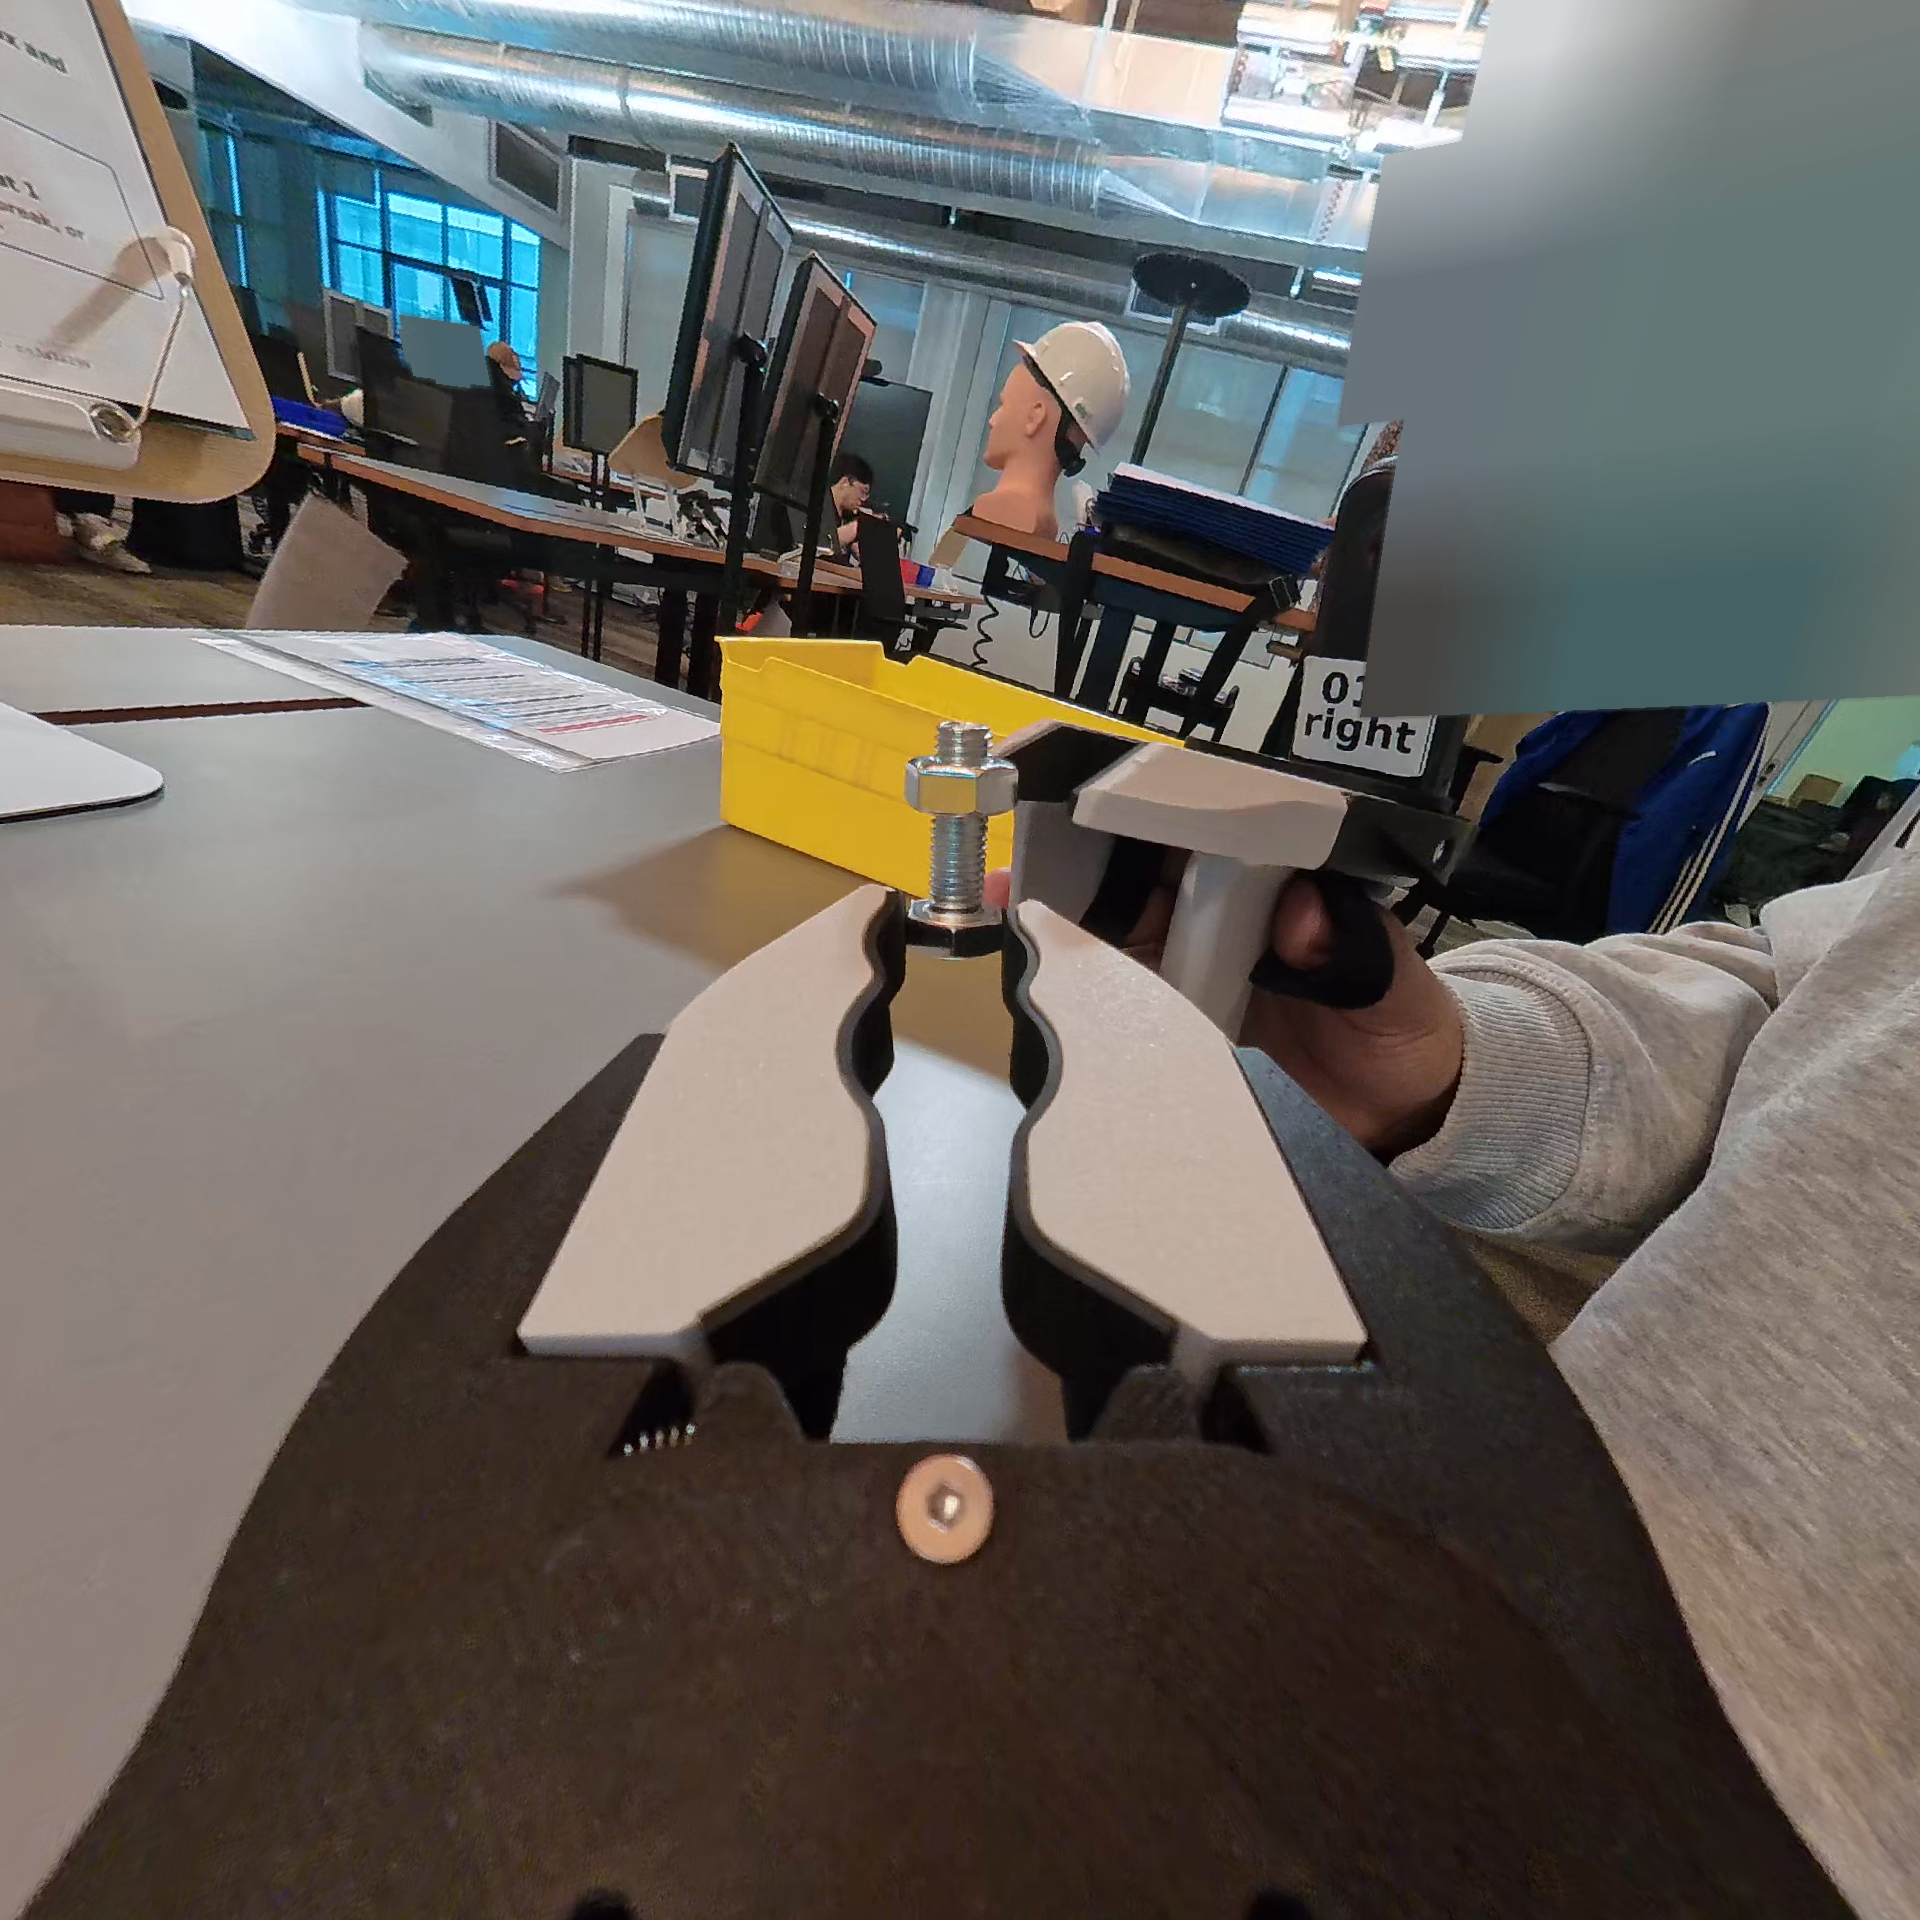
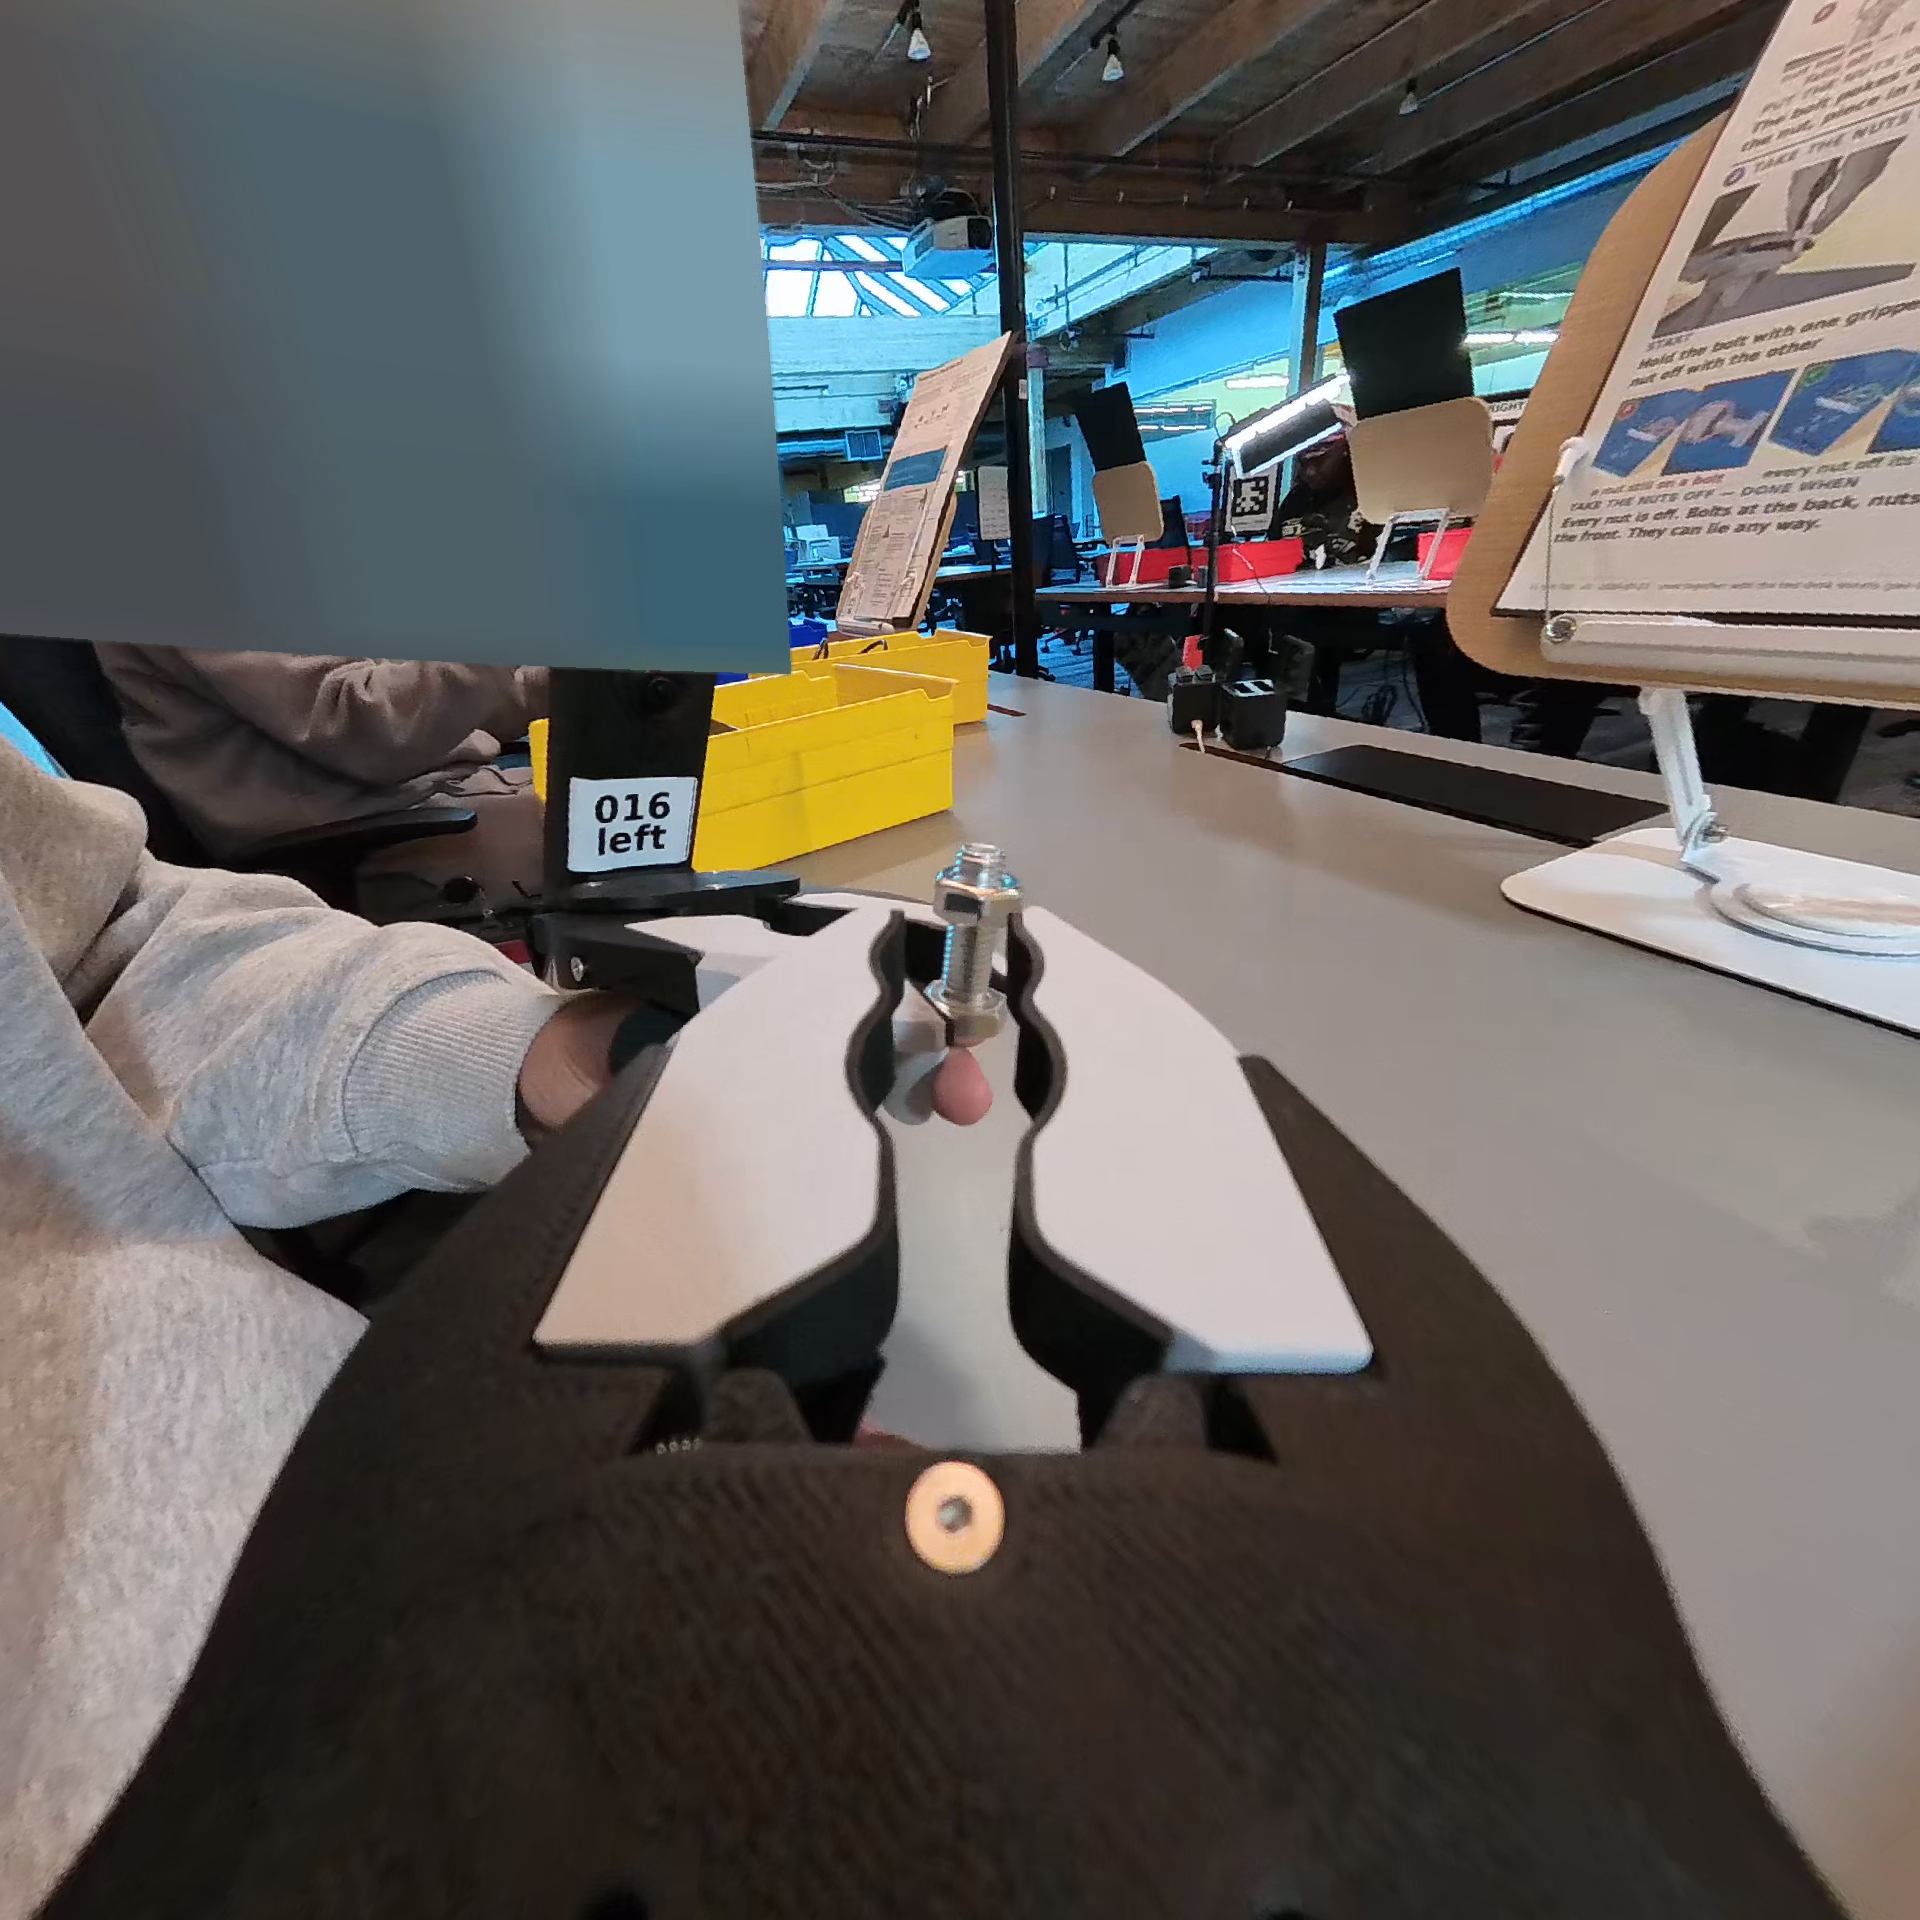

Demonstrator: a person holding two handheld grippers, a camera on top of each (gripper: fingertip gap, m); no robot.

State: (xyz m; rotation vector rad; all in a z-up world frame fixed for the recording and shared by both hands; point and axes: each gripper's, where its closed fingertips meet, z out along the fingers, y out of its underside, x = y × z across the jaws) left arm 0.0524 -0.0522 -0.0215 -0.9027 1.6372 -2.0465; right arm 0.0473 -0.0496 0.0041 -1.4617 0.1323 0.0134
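Holding a bolt upright above the grey surface

My left fingers (image 1: 790,1039) are clamping the head of the bolt (image 1: 958,847), its nut (image 1: 960,784) sitting near the top, in front of the yellow bin (image 1: 831,758). My right fingers (image 2: 1122,1091) are flanking the nut; I cannot tell whether they are gripping it. Each tool is bearing a white sticker (image 2: 632,823) with black writing.
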